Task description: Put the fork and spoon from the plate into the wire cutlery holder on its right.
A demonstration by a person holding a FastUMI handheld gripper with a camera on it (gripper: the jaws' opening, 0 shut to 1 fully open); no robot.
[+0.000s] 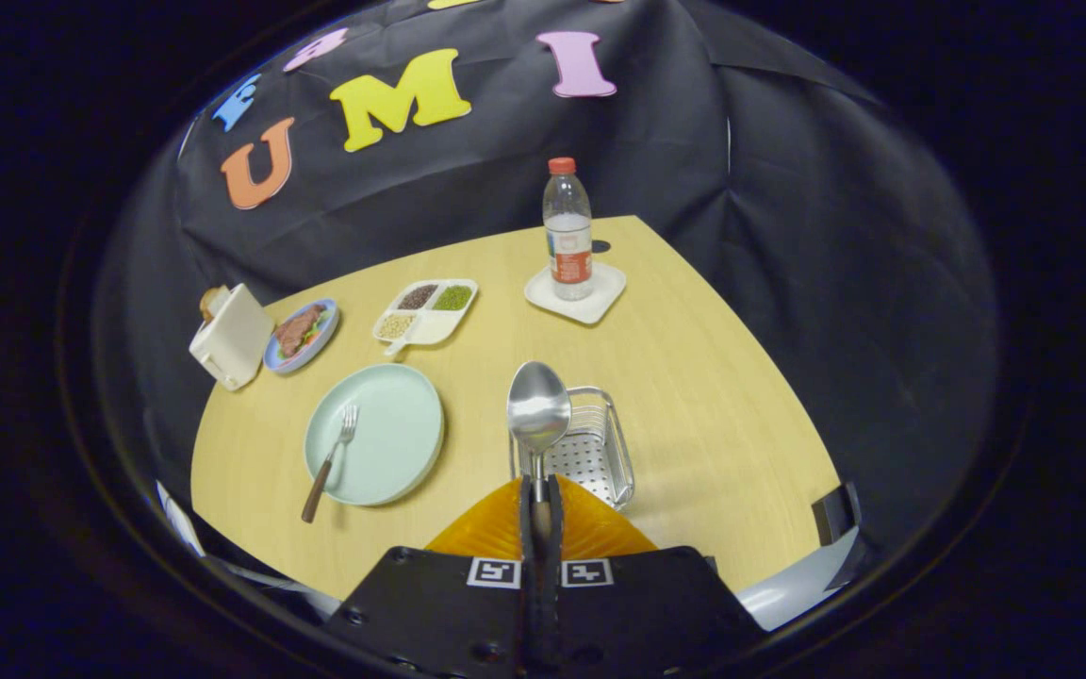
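**A:** What is nearest the camera?

**B:** The gripper (540,509), its two fingers pressed together on the handle of a metal spoon (538,415). The spoon's long axis runs straight ahead from the fingers, bowl end pointing away, and it is held up off the table.

**A:** And what lies beneath the spoon?

**B:** The wire cutlery holder (590,453), a small rectangular basket with a perforated floor. It sits just ahead of the fingers and slightly to their right. The spoon's bowl overlaps the holder's near-left side in the view. Nothing can be seen inside the holder.

**A:** Where is the fork?

**B:** On the pale green plate (376,432), left of the holder with bare wood between them. The fork (329,462) lies diagonally, tines pointing away over the plate, its wooden handle overhanging the plate's near rim toward the table edge.

**A:** How much open room is there?

**B:** The wooden table (722,415) is bare to the right of the holder, out to its curved edge.

**A:** And farther back?

**B:** A divided dish (425,311) holds dark, green and pale grains in separate compartments. Left of it is a blue plate (302,335) of food, then a white toaster (230,338) at the table's edge. Farthest, a red-capped water bottle (567,231) stands upright on a white square coaster (575,292).
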